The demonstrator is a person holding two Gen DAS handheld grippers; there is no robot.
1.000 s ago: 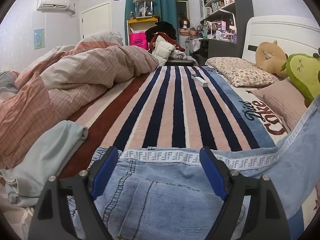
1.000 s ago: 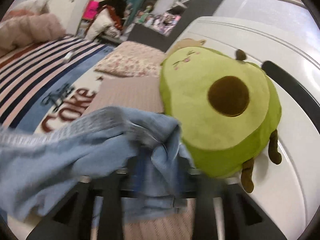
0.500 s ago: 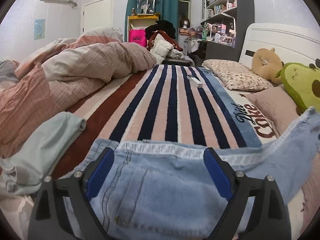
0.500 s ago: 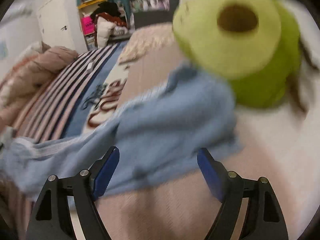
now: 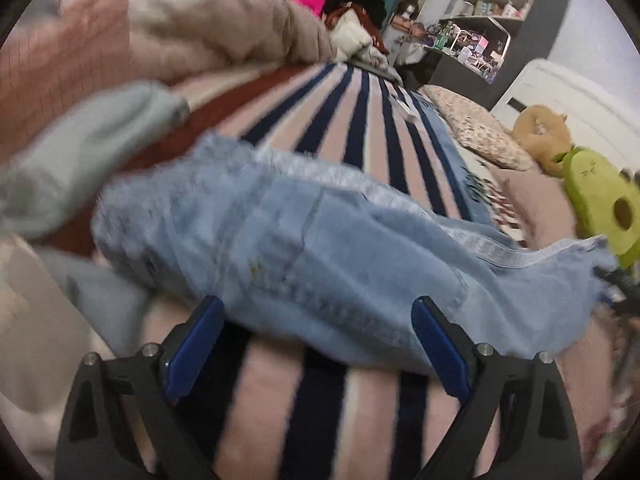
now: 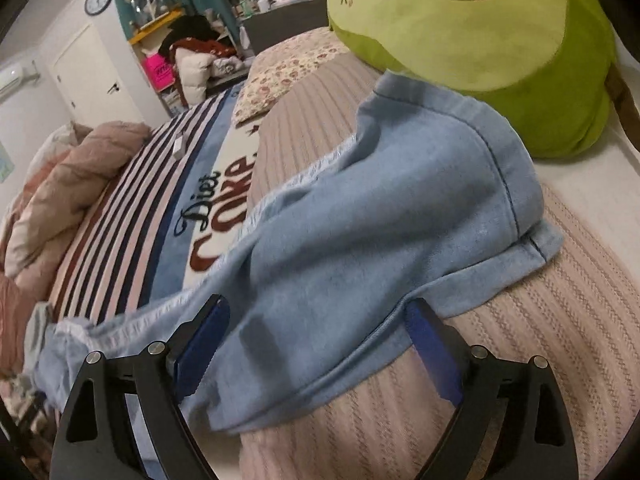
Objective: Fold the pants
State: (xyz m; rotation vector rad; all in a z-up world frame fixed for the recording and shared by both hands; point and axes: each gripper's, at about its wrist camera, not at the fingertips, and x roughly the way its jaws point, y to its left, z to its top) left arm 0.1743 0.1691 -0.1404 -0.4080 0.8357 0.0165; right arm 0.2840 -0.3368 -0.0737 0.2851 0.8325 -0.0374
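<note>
Light blue denim pants (image 5: 320,256) lie stretched across the striped bed blanket (image 5: 360,128). In the left wrist view my left gripper (image 5: 316,320) is open, its blue pads just short of the pants' near edge. In the right wrist view the pants' leg end (image 6: 400,216) lies over a pink ribbed pillow (image 6: 520,360). My right gripper (image 6: 316,320) is open, its fingers standing at either side of the fabric's near edge, gripping nothing.
A green avocado plush (image 6: 500,52) sits right behind the leg end. A crumpled pink duvet (image 5: 120,40) and a pale green garment (image 5: 88,152) lie at the left. A floral pillow (image 5: 476,132) and a tan plush (image 5: 540,136) lie at the headboard.
My right gripper has let go of the leg end, which now lies on the pillow. My left gripper has drawn back from over the pants and tilted; the view is blurred.
</note>
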